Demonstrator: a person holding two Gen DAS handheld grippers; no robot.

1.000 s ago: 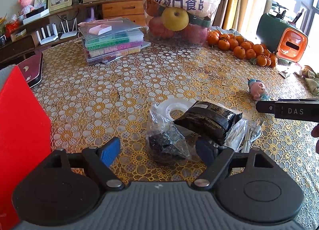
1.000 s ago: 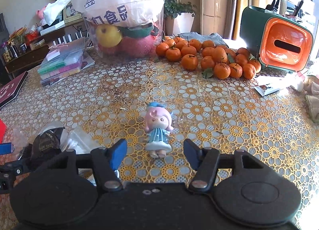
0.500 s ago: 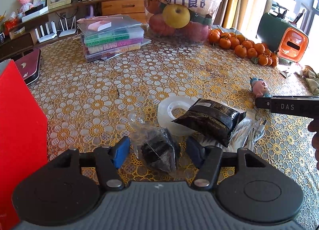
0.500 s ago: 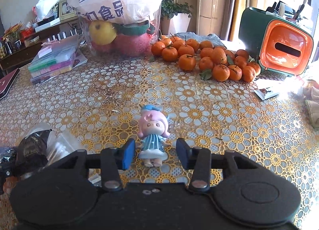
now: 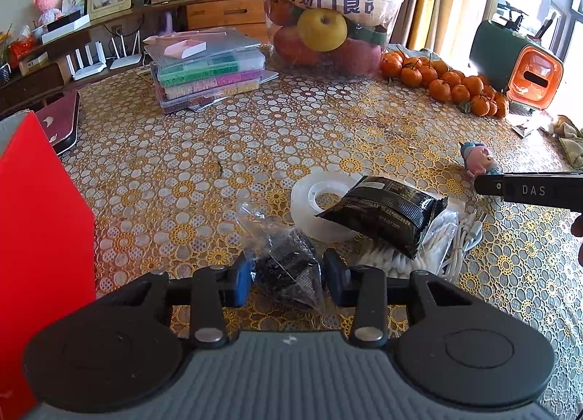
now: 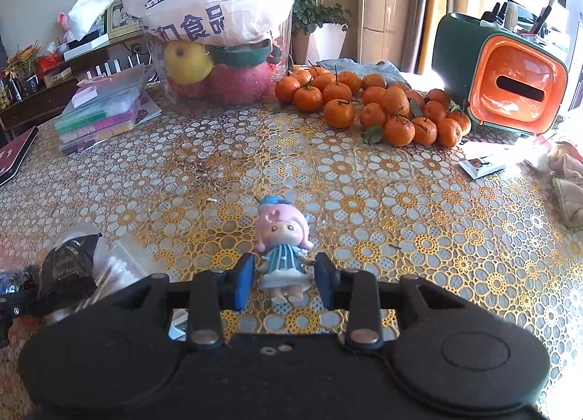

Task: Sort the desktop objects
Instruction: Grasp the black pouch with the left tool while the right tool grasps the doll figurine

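A clear bag of black pieces [image 5: 282, 256] lies on the flowered tablecloth, and my left gripper [image 5: 287, 276] is shut on it, blue pads pressing both sides. Just beyond sit a black snack packet [image 5: 382, 216], a white tape reel [image 5: 309, 197], a bag of cotton swabs [image 5: 397, 259] and a white cable [image 5: 470, 238]. A small pink-haired doll [image 6: 282, 234] in a blue dress stands upright on the cloth. My right gripper [image 6: 284, 278] is shut on it, pads against its outstretched arms. In the left wrist view the doll [image 5: 477, 159] stands at the right.
A tall red box [image 5: 40, 238] stands close on the left. Stacked bead boxes [image 5: 207, 70], a tub of fruit under a white bag [image 5: 328, 30], a heap of mandarins [image 6: 379, 106] and a green-orange tissue box [image 6: 510, 85] line the far side. Bare cloth lies between.
Both grippers have narrowed from wide open. The left has come down and closed onto the clear bag. The right has moved forward and closed around the doll.
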